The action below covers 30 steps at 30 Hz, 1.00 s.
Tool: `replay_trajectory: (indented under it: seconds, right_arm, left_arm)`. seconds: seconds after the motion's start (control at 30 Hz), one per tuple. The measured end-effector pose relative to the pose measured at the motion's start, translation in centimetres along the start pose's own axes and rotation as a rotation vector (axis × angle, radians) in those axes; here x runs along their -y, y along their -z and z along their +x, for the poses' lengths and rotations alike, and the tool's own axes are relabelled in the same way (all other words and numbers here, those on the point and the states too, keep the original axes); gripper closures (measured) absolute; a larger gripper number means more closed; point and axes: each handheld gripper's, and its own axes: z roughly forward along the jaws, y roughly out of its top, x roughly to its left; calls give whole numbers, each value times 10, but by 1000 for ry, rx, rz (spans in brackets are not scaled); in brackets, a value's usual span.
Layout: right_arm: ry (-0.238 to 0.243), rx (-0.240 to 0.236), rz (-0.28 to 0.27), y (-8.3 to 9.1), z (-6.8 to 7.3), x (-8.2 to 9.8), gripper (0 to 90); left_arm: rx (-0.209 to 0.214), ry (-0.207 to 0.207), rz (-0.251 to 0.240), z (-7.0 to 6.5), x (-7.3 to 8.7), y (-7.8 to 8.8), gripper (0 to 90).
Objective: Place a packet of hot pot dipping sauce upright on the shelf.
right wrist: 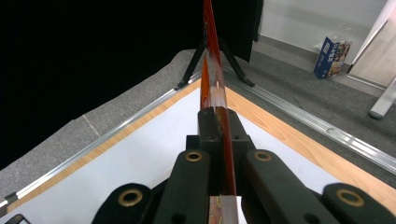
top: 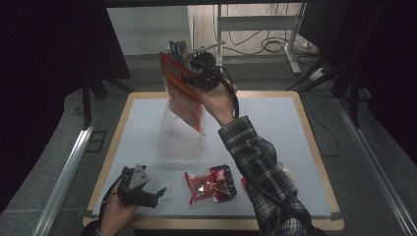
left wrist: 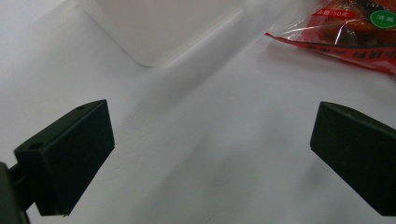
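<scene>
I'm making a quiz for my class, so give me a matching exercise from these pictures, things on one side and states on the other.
Things:
1. flat red snack packet
2. clear plastic box
3. left claw
4. red snack bags

States:
A. open, holding nothing
B. lying near the table's front edge
C. pinched in the right claw, lifted
D. standing mid-table

Pairs: 1-C, 2-D, 3-A, 4-B

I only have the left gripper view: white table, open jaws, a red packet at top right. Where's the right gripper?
Observer: The right gripper is raised over the far side of the table, shut on an orange-red packet.
Operator: What's under that packet?
Observer: A clear plastic container, standing on the table.
Operator: More packets near me?
Observer: Red snack packets lie at the near edge, beside the left gripper.
</scene>
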Motion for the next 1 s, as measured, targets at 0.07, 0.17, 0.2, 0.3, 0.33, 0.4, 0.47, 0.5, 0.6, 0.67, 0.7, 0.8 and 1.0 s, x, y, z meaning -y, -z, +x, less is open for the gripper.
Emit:
replay_trajectory:
  seconds: [0.07, 0.17, 0.2, 0.3, 0.33, 0.4, 0.47, 0.5, 0.6, 0.67, 0.7, 0.8, 1.0]
  right_arm:
    - [3, 3, 5, -6, 3, 1, 889]
    - [11, 12, 19, -17, 7, 4, 889]
    - [12, 15, 23, -20, 7, 5, 889]
    - [-1, 19, 35, -30, 5, 11, 889]
    - [-3, 21, 41, -33, 3, 13, 888]
    - [-18, 16, 47, -39, 0, 18, 888]
    - [-29, 19, 56, -46, -4, 25, 888]
    - [-31, 22, 64, -48, -5, 27, 888]
    - [-41, 27, 70, -57, -10, 36, 887]
    - [-42, 38, 71, -58, -14, 39, 886]
    - [-42, 41, 72, -59, -15, 39, 886]
    - [-37, 55, 82, -60, -19, 43, 884]
    - [-24, 66, 100, -64, -23, 50, 882]
  left_arm:
    - [1, 1, 0, 0, 0, 0, 0]
    - [3, 5, -4, 1, 0, 0, 0]
    - [4, 5, -3, 1, 0, 0, 0]
    - [8, 14, -13, 1, 1, 0, 0]
    - [9, 16, -14, 1, 0, 0, 0]
    - [13, 18, -15, 2, 0, 0, 0]
    - [18, 26, -19, 2, 0, 0, 0]
    - [19, 29, -22, 2, 1, 0, 0]
    - [29, 36, -26, 3, 0, 1, 0]
    - [33, 41, -29, 3, 1, 1, 0]
    - [34, 42, -29, 3, 1, 1, 0]
    - [39, 45, -28, 2, 0, 0, 0]
    - [39, 36, -20, 1, 0, -1, 0]
